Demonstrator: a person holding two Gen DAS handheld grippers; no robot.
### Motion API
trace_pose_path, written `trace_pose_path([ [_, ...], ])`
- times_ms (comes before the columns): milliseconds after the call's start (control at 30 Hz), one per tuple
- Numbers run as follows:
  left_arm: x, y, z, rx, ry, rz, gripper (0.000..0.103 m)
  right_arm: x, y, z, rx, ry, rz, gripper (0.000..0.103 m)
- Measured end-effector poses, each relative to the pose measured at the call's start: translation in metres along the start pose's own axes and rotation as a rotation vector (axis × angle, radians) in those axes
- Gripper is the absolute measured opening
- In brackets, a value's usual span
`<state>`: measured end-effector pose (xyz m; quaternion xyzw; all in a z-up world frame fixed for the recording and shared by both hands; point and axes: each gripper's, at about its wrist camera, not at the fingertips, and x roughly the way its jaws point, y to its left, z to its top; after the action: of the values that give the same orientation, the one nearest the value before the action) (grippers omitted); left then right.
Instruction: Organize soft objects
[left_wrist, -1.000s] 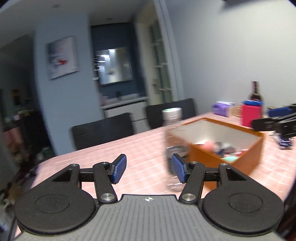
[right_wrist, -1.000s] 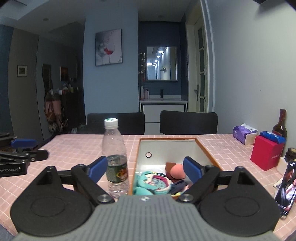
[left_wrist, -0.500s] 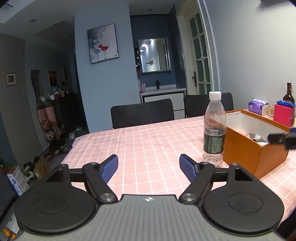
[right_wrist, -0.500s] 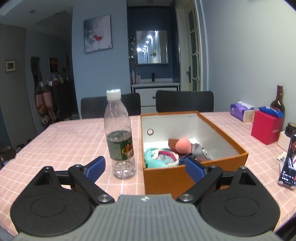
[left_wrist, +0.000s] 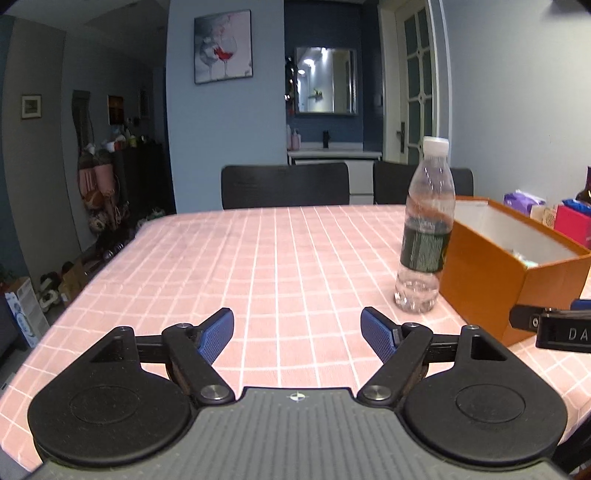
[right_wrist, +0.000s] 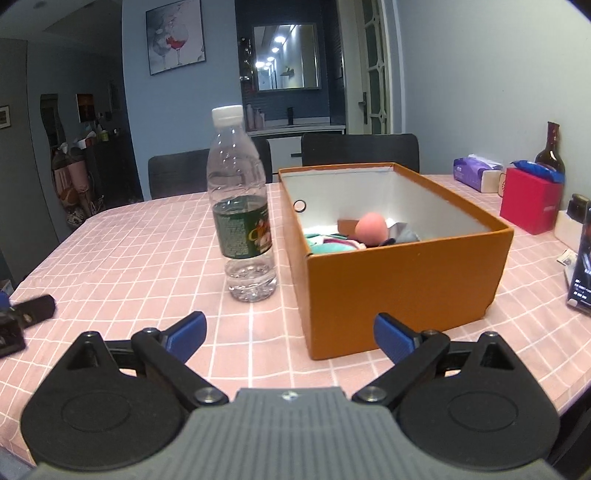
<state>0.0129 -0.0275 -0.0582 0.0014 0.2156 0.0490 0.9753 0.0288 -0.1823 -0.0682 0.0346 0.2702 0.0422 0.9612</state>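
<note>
An orange box (right_wrist: 402, 288) stands open on the pink checked tablecloth (right_wrist: 129, 258). Inside it lie soft things: a pink ball (right_wrist: 371, 229), teal cloth (right_wrist: 332, 245) and grey cloth (right_wrist: 404, 234). My right gripper (right_wrist: 290, 319) hovers open before the box's near left corner, nothing between its fingers. My left gripper (left_wrist: 297, 317) is low over bare cloth left of the box (left_wrist: 480, 273); its jaws are opening and hold nothing. A clear water bottle (right_wrist: 242, 221) stands upright just left of the box.
The bottle (left_wrist: 424, 229) is ahead and right of the left gripper. At the table's right stand a red box (right_wrist: 532, 203), a tissue pack (right_wrist: 476, 177), a dark glass bottle (right_wrist: 550, 151) and a phone (right_wrist: 583, 273). Black chairs (left_wrist: 284, 184) line the far edge.
Both grippers have come down toward the table. The left view has swung from a blurred tilt to level and its jaws stand wider. The box looks nearer in the right view.
</note>
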Motion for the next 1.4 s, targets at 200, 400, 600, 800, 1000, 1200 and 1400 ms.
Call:
trace_pose_path([
  [200,0.0028,0.0044,-0.0024,0.006,0.022,0.004,0.092,0.0021,0.0068,0.0020,-0.034,-0.008,-0.006,0.095],
  [400,0.0041,0.0034,-0.0024,0.004,0.028,-0.004,0.092,0.0028,0.0074,0.0047,-0.039,-0.018,-0.009,0.095],
  [600,0.0043,0.0028,-0.0012,0.016,0.027,-0.003,0.092,0.0035,0.0072,0.0053,-0.041,-0.019,-0.007,0.096],
  [800,0.0072,0.0028,-0.0006,0.017,0.035,0.000,0.092,0.0031,0.0067,0.0064,-0.043,-0.020,-0.009,0.096],
  [1000,0.0074,0.0035,-0.0001,0.016,0.036,0.001,0.092,0.0033,0.0067,0.0069,-0.044,-0.025,-0.007,0.096],
  [1200,0.0068,0.0046,0.0007,0.013,0.036,0.004,0.092,0.0027,0.0061,0.0068,-0.044,-0.028,-0.007,0.096],
  [1400,0.0068,0.0044,0.0008,0.016,0.040,0.005,0.092,0.0034,0.0067,0.0063,-0.048,-0.025,-0.010,0.096],
])
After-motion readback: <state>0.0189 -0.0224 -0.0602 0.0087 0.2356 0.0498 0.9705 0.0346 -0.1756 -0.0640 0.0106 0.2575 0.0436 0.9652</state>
